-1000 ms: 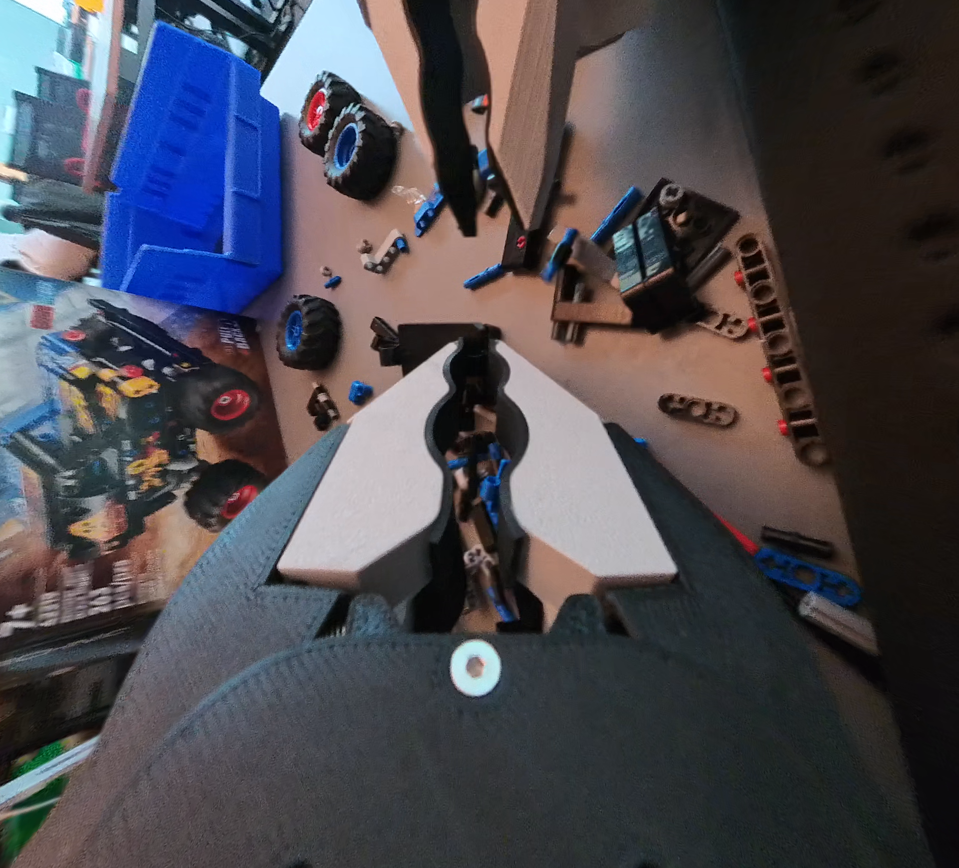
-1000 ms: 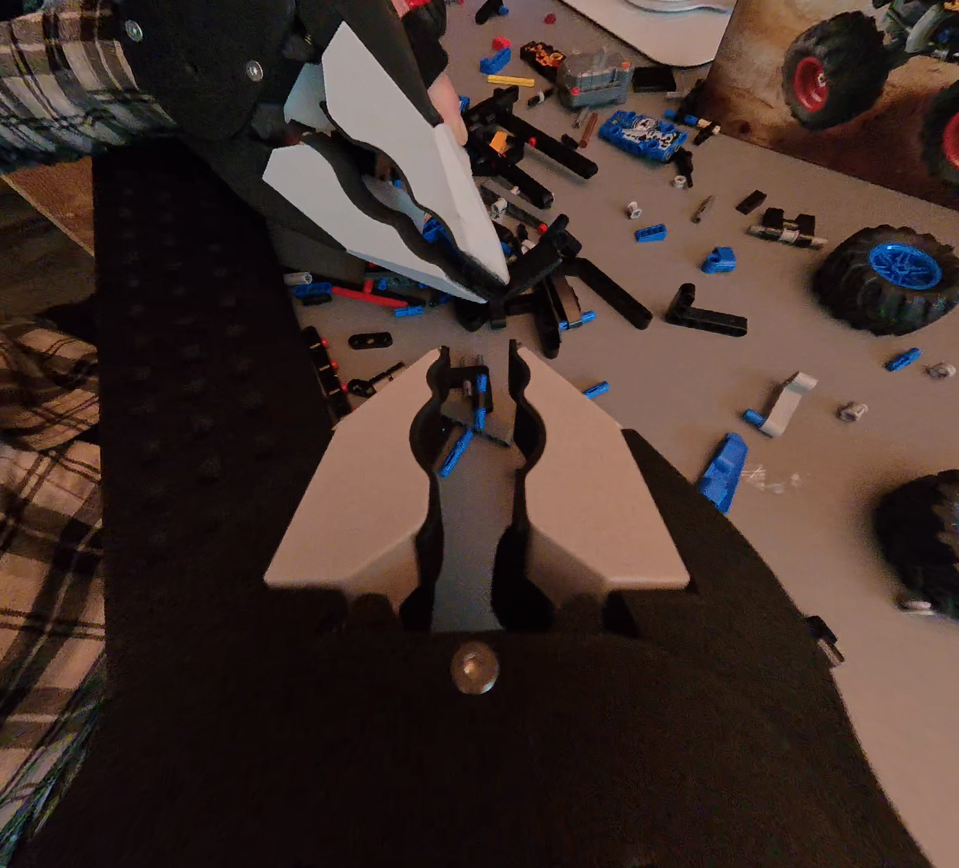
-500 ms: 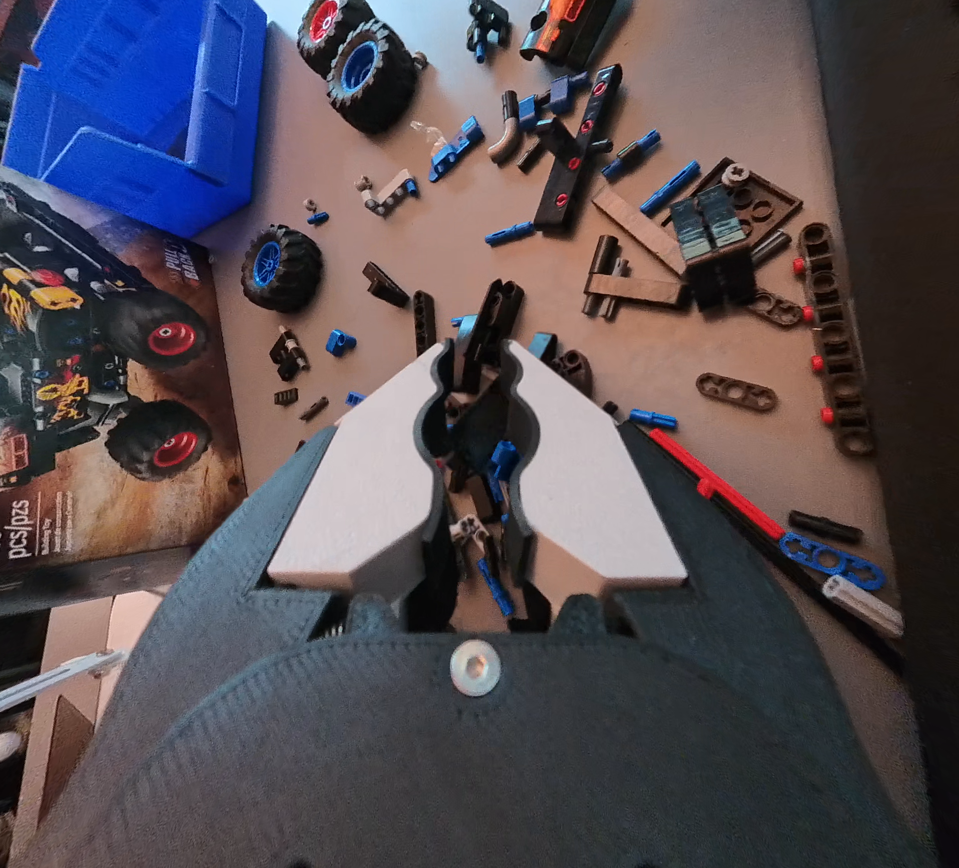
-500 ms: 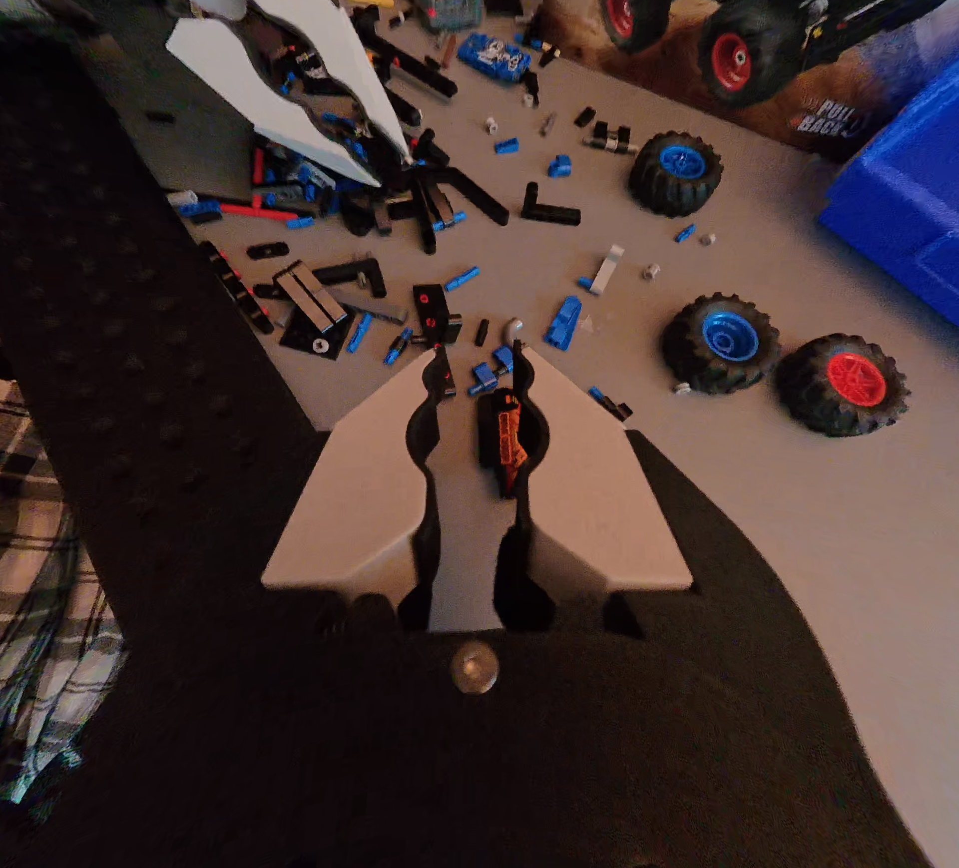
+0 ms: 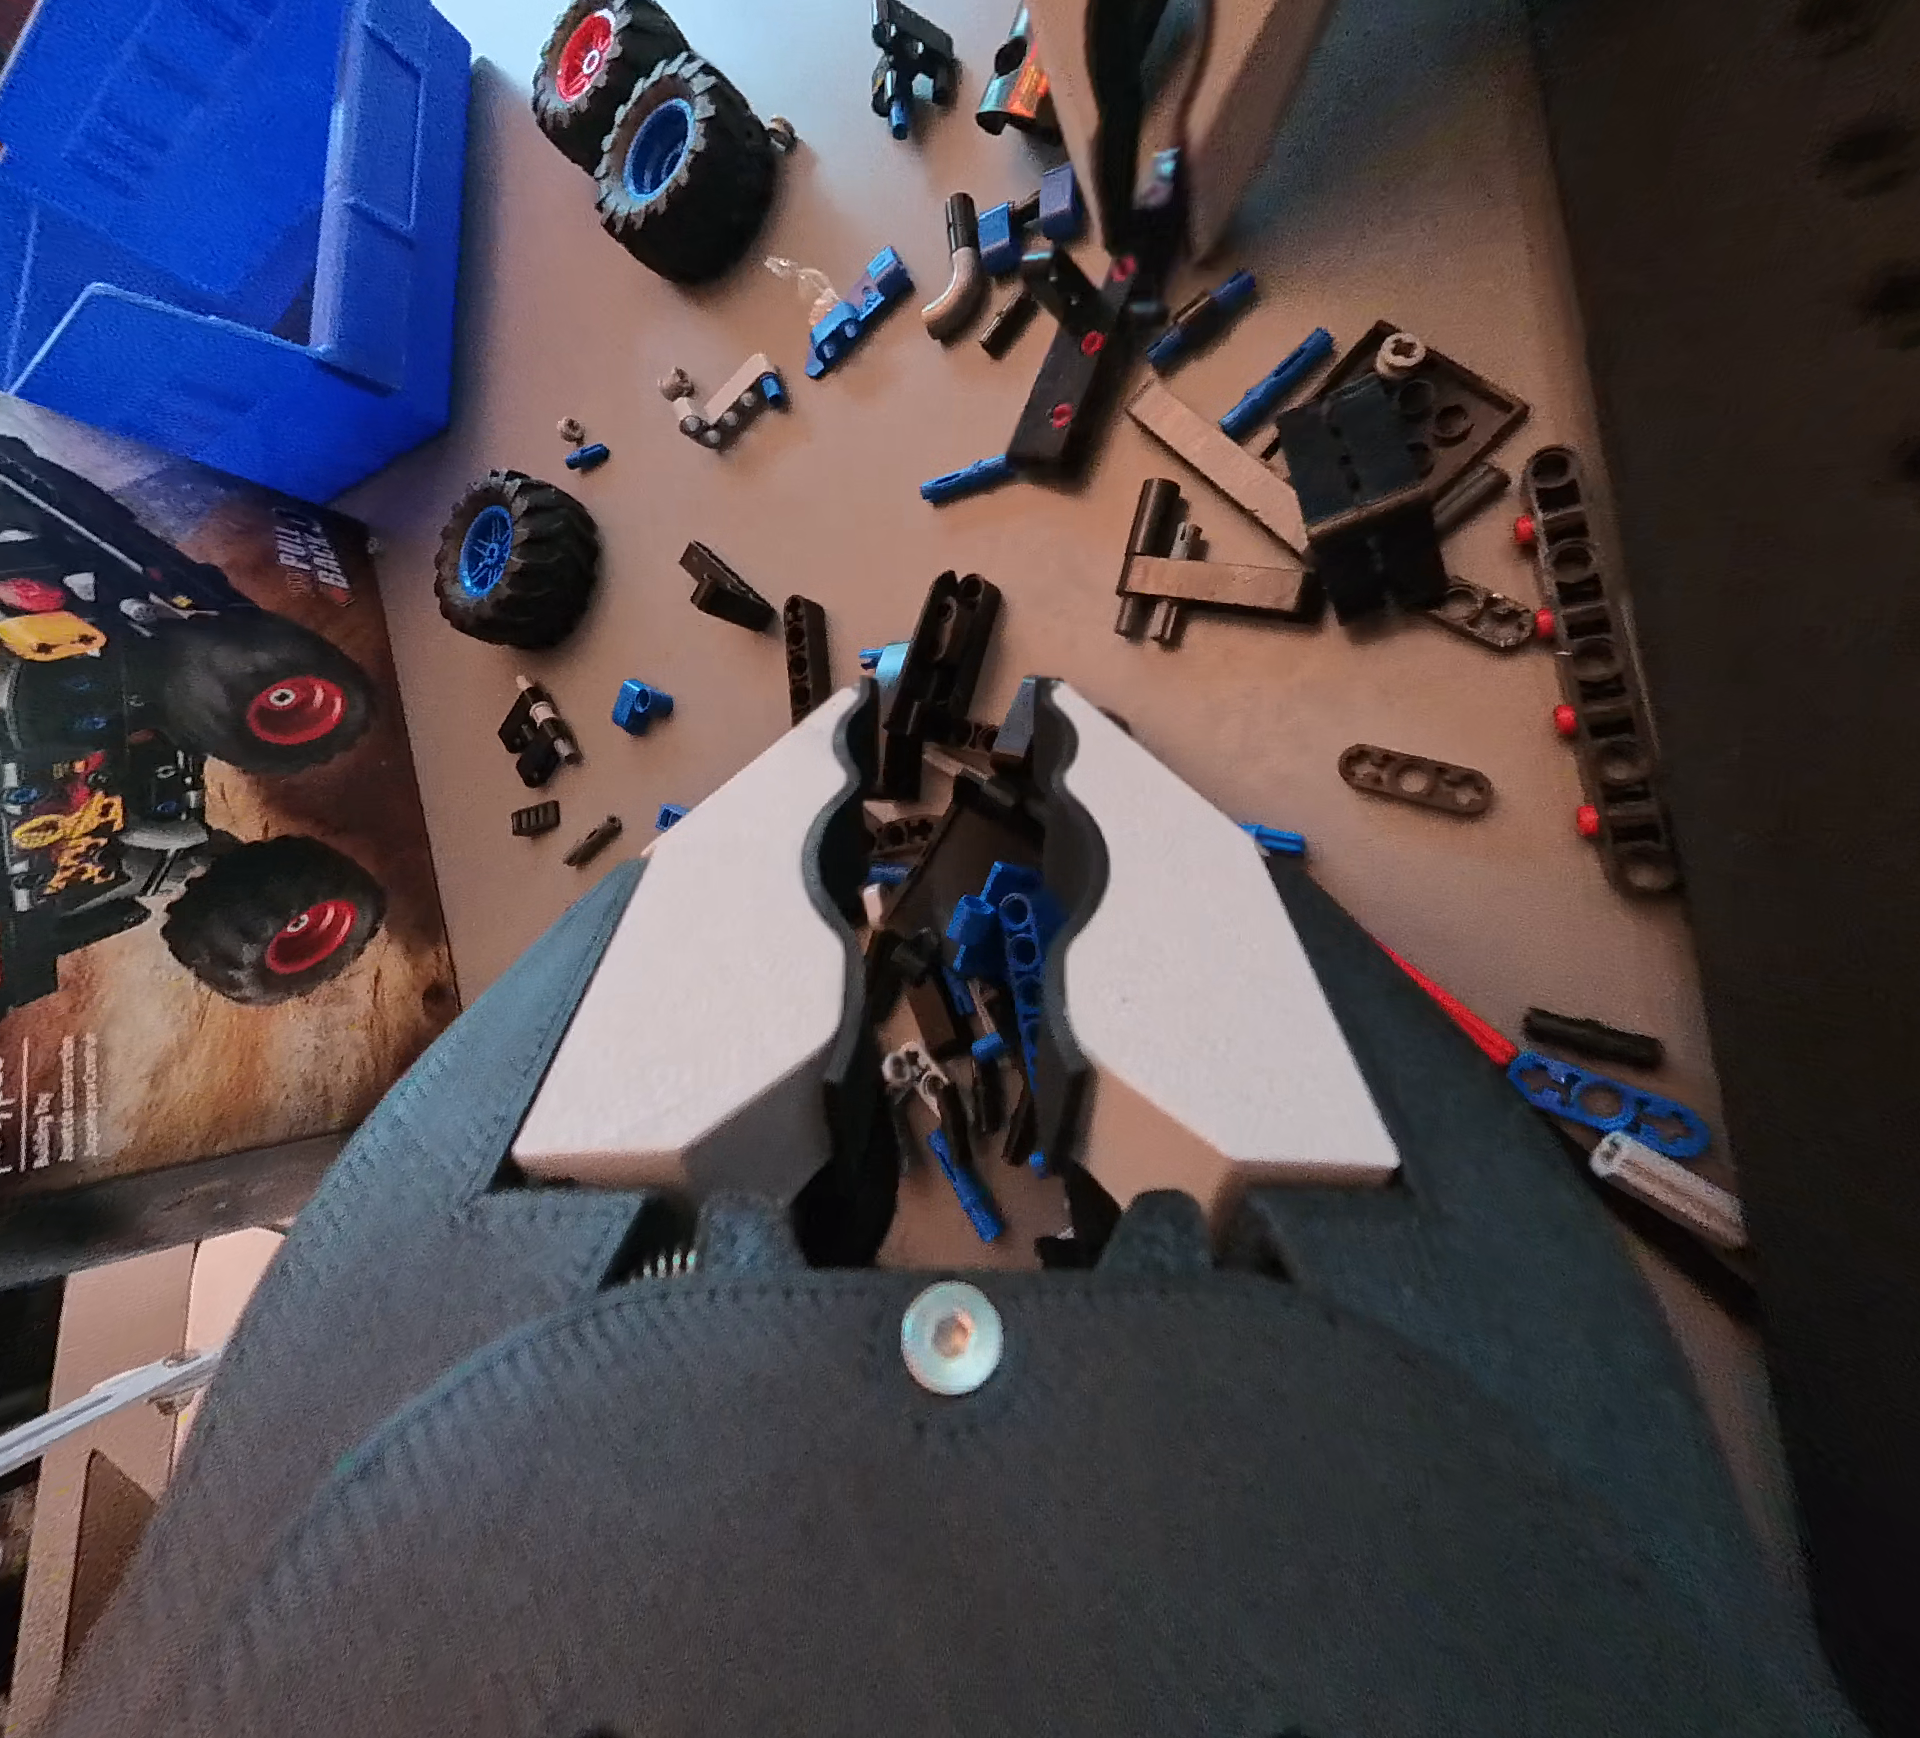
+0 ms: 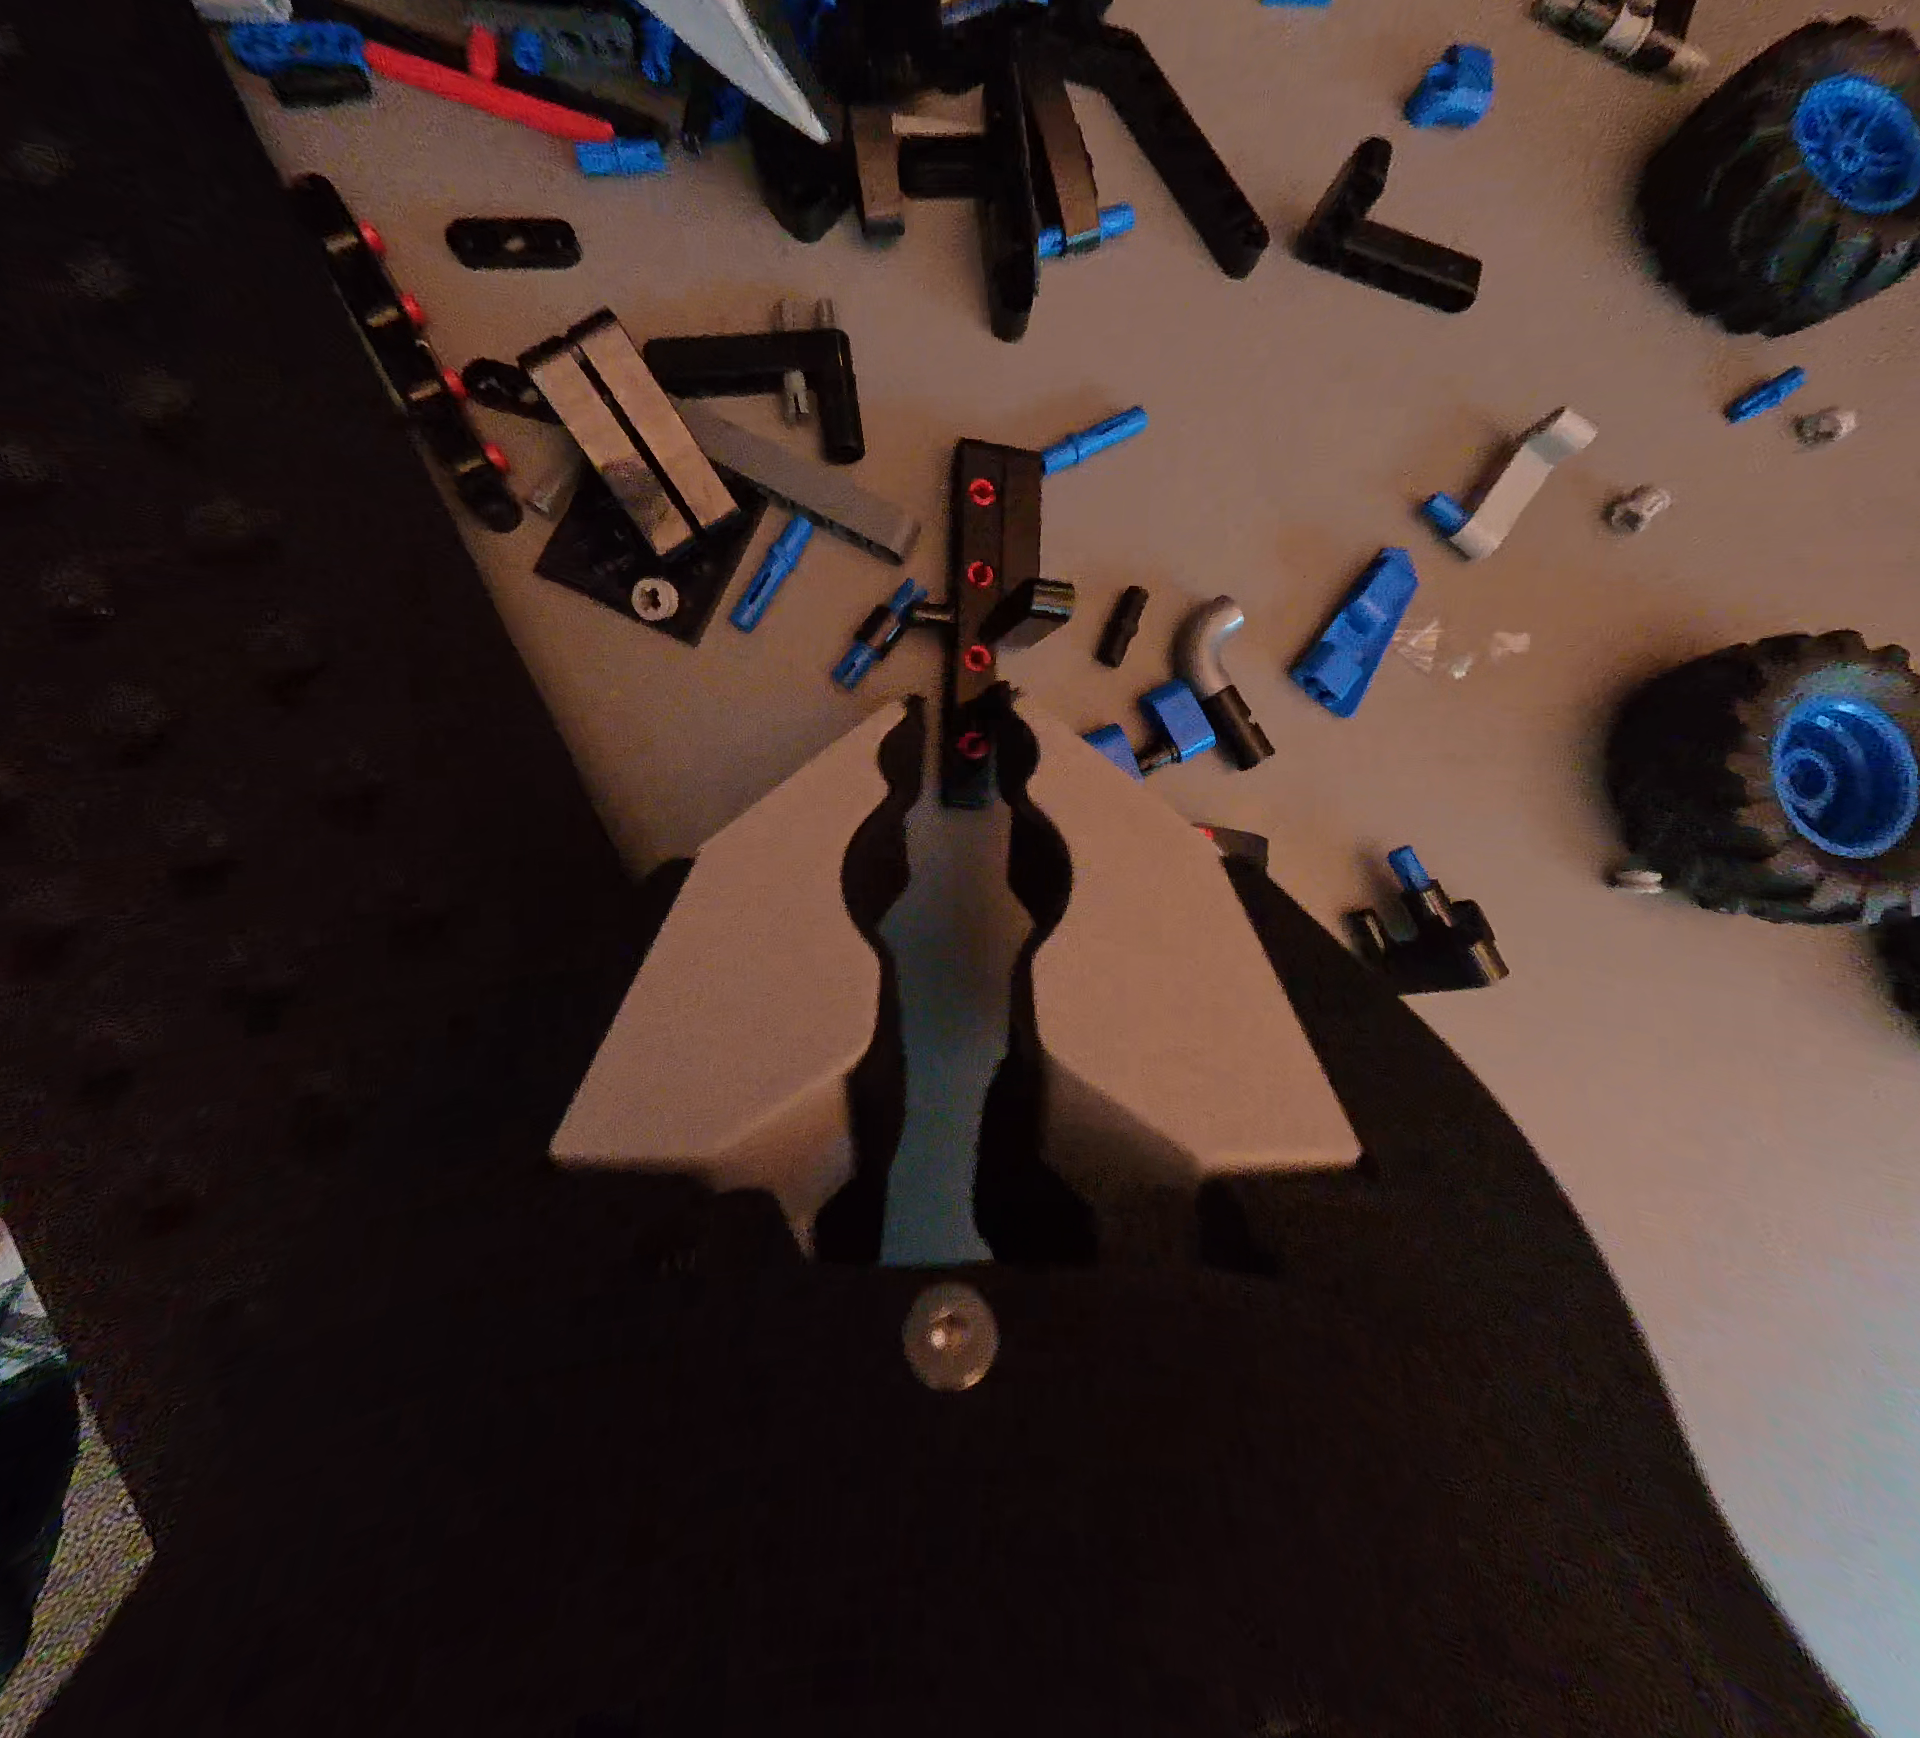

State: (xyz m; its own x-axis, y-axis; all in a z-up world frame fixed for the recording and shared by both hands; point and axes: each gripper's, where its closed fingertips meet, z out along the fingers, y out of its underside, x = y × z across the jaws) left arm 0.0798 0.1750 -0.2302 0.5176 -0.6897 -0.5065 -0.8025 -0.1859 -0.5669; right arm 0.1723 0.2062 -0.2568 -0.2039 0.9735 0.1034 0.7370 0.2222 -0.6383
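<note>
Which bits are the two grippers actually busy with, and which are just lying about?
Busy with: left gripper grips a black-and-blue assembly; right gripper straddles a black beam.
Lying about: wheels, blue bin, toy box, loose pins.

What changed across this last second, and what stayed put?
The right tongs swung away from the left tongs and now straddle the near end of the black beam with red pins, their gap narrower; a firm grip is unclear. The left tongs stayed over the black-and-blue pile; the wheels did not move.
</note>
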